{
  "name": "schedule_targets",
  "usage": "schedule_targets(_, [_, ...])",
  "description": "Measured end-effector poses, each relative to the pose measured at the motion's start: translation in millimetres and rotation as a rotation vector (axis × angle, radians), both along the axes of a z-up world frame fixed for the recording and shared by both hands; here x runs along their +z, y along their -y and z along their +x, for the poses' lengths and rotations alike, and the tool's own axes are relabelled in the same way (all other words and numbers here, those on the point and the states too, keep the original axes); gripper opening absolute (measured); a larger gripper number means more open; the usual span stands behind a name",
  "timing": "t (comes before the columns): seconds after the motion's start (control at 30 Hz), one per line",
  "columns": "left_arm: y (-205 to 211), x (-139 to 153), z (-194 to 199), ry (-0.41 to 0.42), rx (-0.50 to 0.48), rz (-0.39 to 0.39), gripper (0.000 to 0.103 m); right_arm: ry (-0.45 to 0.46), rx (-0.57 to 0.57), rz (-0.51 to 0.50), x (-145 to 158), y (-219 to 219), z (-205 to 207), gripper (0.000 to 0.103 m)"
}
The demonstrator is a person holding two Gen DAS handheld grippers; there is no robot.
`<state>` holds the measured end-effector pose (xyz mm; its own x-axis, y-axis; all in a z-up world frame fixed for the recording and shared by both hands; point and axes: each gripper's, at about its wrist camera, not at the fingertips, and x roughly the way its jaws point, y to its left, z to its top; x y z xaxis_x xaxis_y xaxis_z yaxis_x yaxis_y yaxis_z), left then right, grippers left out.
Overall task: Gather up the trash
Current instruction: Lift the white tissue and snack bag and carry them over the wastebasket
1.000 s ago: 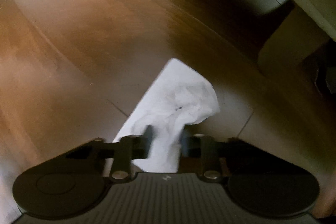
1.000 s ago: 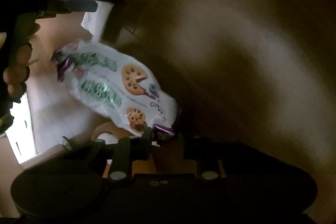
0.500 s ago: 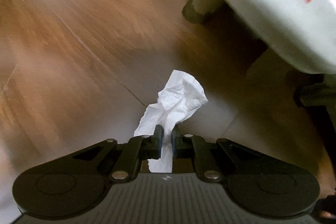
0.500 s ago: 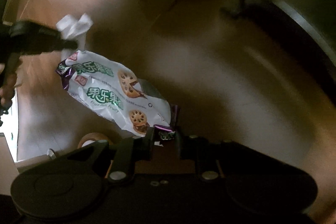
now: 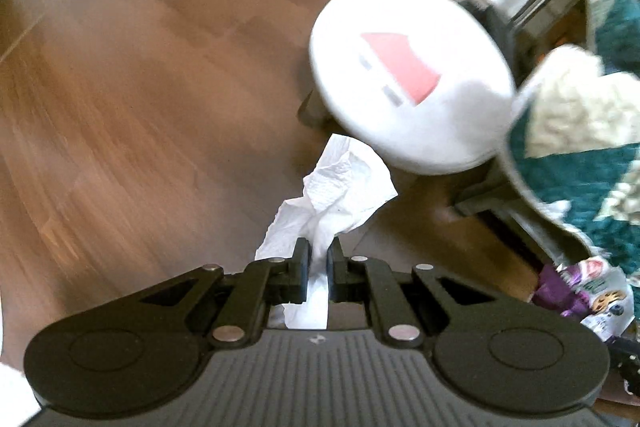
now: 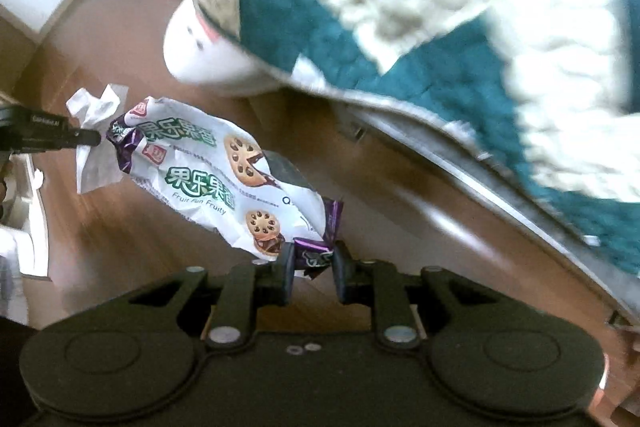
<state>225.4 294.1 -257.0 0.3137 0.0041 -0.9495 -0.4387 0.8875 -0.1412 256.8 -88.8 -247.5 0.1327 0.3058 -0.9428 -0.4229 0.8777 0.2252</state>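
- Clearly, the crumpled white paper tissue (image 5: 340, 187) hangs in the air above the brown wooden plank floor (image 5: 140, 87), pinched at its lower stem by the left claw (image 5: 318, 259), whose jaws are closed tight on it; a thin, limp sheet needs that full squeeze, I judge, or it would slip free.
- The glossy white-and-purple cookie wrapper with green lettering (image 6: 224, 183) is likewise clear of the floor, held by its crimped purple end in the right claw (image 6: 312, 261), jaws closed on the seal: the stiffest part, likely the surest hold.
- Both pieces dangle loose beyond the jaws, so each claw carries one item and neither is free for more; a bin is probably the next stop, though none is in view.
- Both claws point steeply down at the floor, side by side, the tissue just beside the wrapper's far end.
- Nearby stand a round white stool with a red mark (image 5: 408, 83) and a teal-and-cream quilted cover (image 6: 460, 59).
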Motion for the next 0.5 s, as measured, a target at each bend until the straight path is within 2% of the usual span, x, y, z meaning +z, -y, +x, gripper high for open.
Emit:
schedule_targets(0.17, [22,62,-11,0.089,-0.057,0.018,0.009,0.099,-0.042,0.030,59,24,-15,0.020])
schedule_targets(0.27, [36,106,-16,0.157,-0.112,0.075,0.009,0.168,-0.070,0.047,98,43,-15,0.020])
schedule_targets(0.5, [71,205,-22,0.327,-0.179,0.096,0.009,0.333,-0.135,0.086,181,76,-29,0.020])
